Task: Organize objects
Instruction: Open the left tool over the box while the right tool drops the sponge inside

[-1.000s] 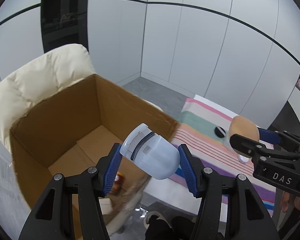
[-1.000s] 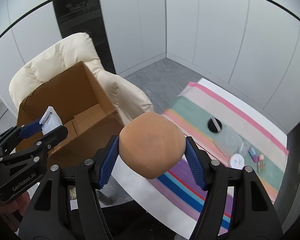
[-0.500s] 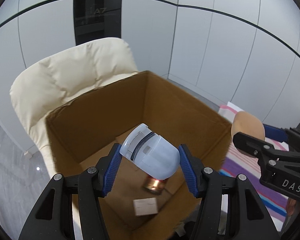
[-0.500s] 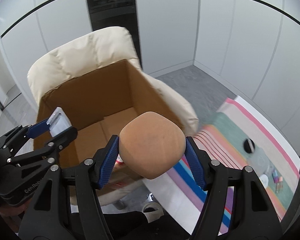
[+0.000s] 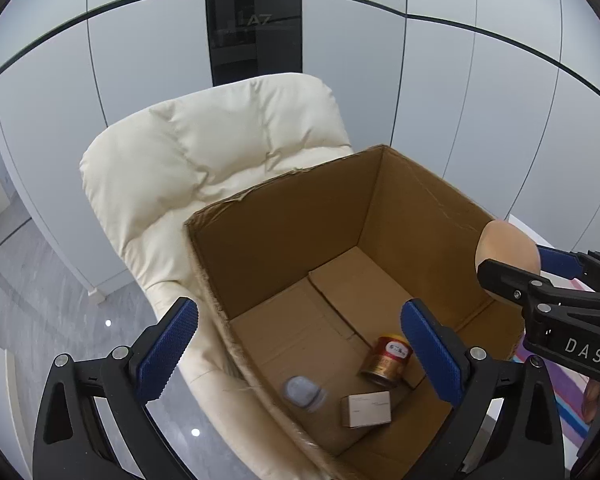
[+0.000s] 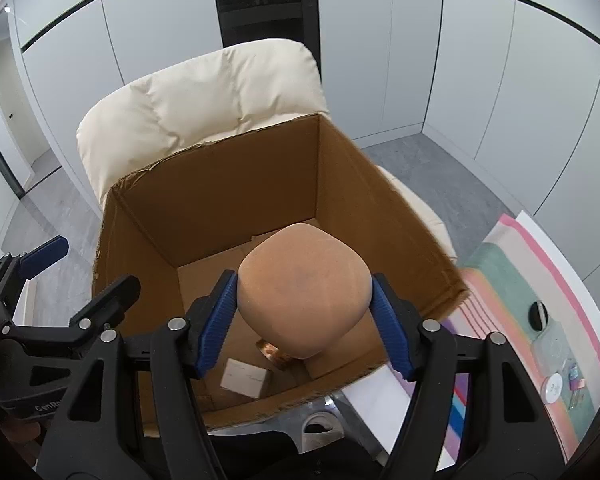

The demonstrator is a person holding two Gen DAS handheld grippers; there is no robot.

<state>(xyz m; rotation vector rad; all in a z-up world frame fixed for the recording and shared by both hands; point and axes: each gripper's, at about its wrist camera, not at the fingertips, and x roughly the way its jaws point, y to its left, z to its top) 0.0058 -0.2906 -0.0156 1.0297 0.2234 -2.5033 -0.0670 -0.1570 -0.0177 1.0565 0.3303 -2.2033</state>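
Above cardboard box point(image 5: 284, 240): left gripper point(image 5: 296, 344) opening, empty, pale bottle point(image 5: 303, 389) blurred inside; right gripper point(image 6: 303, 320) opening around tan sponge point(image 6: 304, 292).

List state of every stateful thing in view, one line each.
left gripper: jaws opening, nothing between them
pale blue container: blurred, low inside the box, clear of the pads
right gripper: jaws opening, pads at the sponge's sides
tan sponge: between the right pads, over the box
cardboard box: open-topped, on the chair
red-gold can: on the box floor
small white carton: on the box floor, closed
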